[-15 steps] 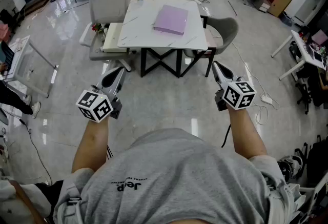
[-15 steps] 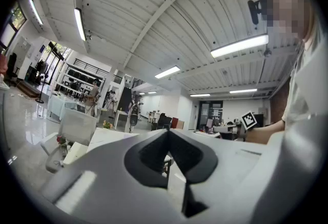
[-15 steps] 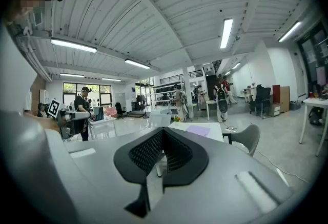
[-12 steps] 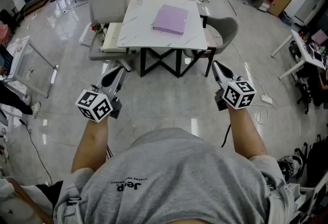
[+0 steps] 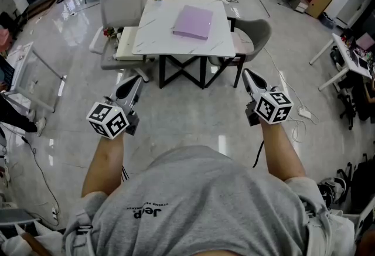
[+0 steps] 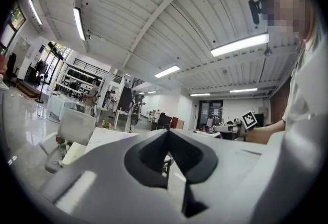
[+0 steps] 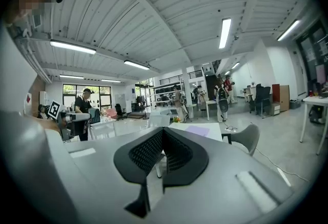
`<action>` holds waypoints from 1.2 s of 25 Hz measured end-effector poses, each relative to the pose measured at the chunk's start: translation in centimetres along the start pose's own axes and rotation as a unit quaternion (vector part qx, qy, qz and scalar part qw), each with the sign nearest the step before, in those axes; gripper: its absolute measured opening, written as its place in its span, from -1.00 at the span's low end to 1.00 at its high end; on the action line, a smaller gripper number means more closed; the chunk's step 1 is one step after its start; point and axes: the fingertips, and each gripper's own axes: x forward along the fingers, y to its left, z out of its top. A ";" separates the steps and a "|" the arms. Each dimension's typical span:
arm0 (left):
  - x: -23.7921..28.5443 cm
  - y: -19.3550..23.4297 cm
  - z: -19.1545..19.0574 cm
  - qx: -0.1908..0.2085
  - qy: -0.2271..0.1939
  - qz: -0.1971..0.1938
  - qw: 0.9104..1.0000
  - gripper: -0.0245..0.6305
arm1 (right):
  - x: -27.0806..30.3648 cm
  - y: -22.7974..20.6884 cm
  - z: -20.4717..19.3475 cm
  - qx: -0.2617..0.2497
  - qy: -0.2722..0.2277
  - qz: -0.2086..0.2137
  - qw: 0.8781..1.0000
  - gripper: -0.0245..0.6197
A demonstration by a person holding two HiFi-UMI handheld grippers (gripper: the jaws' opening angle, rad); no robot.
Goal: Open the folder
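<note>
A: What had changed since the picture before?

B: Very little; in the head view the table [image 5: 153,32] and the folder [image 5: 193,21] on it had slid slightly toward the upper left, so I think the head turned a bit; both grippers had kept their place in front of the person.

A: Where was the folder?

B: It lay flat and closed on the white table, toward its far right part, well apart from both grippers; bare floor was between.

A: How did the jaws stand?

B: The left gripper [image 5: 133,82] had its jaws together at the tips, with nothing between them; the right gripper [image 5: 248,77] looked the same, tips meeting and empty.

A: How would the folder handle, in your opinion?

B: It was lilac and looked like a stiff cover with some thickness, probably light; the cover seemed smooth and the table top also, so it could slip away when one edge was pushed.

A: Where to take hold of it, then?

B: I would press one gripper near the spine to keep it still, and slip the other under the free edge of the cover to lift it; which edge was the spine I could not tell from so far.
</note>
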 end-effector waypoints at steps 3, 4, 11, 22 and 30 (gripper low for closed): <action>0.2 0.0 0.0 0.000 -0.004 0.003 1.000 -0.75 | -0.2 -0.6 0.2 0.008 -0.006 -0.001 1.000 -0.93; 0.3 -0.2 0.2 0.001 -0.010 0.003 1.000 -0.75 | -0.3 -0.9 0.2 0.011 -0.007 -0.002 1.000 -0.93; 2.0 -2.4 1.4 0.022 -0.027 -0.025 0.999 0.26 | -1.0 -2.6 0.2 0.011 -0.007 0.006 1.000 -0.93; 5.8 -7.8 0.6 0.040 -0.025 -0.011 0.999 0.33 | -2.4 -7.5 0.6 0.004 -0.009 0.040 0.999 -0.93; 9.1 -6.7 -0.5 0.037 -0.007 -0.017 0.999 0.33 | 0.4 -9.8 0.2 0.007 -0.005 0.039 0.999 -0.93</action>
